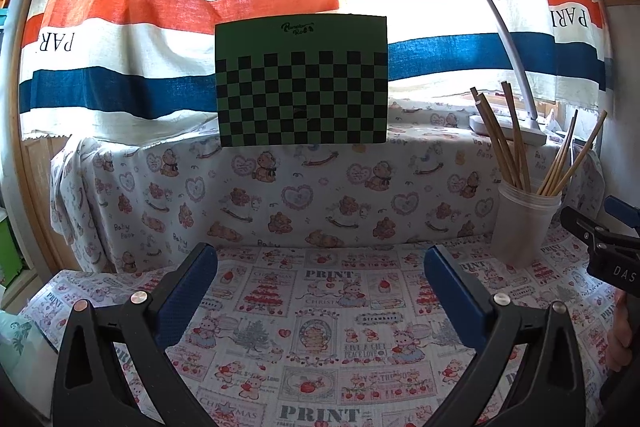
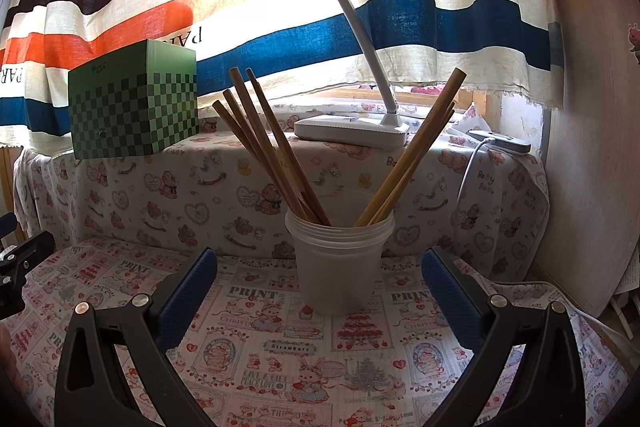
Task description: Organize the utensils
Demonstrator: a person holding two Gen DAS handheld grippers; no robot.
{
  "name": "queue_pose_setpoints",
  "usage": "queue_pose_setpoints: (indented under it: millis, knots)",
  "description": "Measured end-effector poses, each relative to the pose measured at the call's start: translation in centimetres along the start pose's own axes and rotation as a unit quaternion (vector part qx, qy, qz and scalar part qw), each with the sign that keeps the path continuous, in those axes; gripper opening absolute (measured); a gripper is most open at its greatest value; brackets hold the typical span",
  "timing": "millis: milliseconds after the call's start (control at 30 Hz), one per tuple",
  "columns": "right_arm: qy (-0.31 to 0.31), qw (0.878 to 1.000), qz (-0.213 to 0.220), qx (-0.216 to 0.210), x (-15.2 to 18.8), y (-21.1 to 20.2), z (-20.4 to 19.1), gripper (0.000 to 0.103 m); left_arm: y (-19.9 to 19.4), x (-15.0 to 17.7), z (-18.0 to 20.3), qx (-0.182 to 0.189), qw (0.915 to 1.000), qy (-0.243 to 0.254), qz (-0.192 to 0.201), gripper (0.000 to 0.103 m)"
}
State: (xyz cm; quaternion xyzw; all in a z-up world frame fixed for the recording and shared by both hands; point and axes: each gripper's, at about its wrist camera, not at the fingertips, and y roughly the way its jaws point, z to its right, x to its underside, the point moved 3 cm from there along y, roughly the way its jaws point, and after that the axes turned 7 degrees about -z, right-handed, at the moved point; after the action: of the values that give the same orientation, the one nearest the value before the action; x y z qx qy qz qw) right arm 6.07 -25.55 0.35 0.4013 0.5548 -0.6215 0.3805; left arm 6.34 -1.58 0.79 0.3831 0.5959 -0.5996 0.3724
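Both claws gape empty (left claw (image 1: 320, 291), right claw (image 2: 320, 291)); only right view shows charger (image 2: 502, 142).

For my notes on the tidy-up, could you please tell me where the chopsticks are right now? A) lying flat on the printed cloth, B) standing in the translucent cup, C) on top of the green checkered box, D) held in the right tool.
B: the chopsticks stand fanned out in the translucent cup, while both tools are open and hold nothing.
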Motion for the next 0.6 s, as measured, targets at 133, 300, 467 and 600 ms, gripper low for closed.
queue_pose_setpoints:
  millis: [133, 300, 467, 600]
  knots:
    - [0.0, 1.0, -0.002, 0.001, 0.02, 0.09, 0.06, 0.103, 0.23, 0.03, 0.1, -0.004, 1.0, 0.001, -0.007, 0.103]
    - [0.0, 1.0, -0.002, 0.001, 0.05, 0.14, 0.07, 0.103, 0.33, 0.02, -0.18, -0.006, 0.9999, -0.004, -0.007, 0.103]
    - [0.0, 1.0, -0.002, 0.0, 0.03, 0.15, 0.06, 0.103, 0.2, 0.01, -0.06, -0.004, 1.0, -0.001, -0.004, 0.103]
    - [0.0, 1.0, -0.004, -0.001, 0.06, 0.2, 0.04, 0.103, 0.23, 0.0, -0.05, -0.005, 1.0, -0.001, -0.006, 0.103]
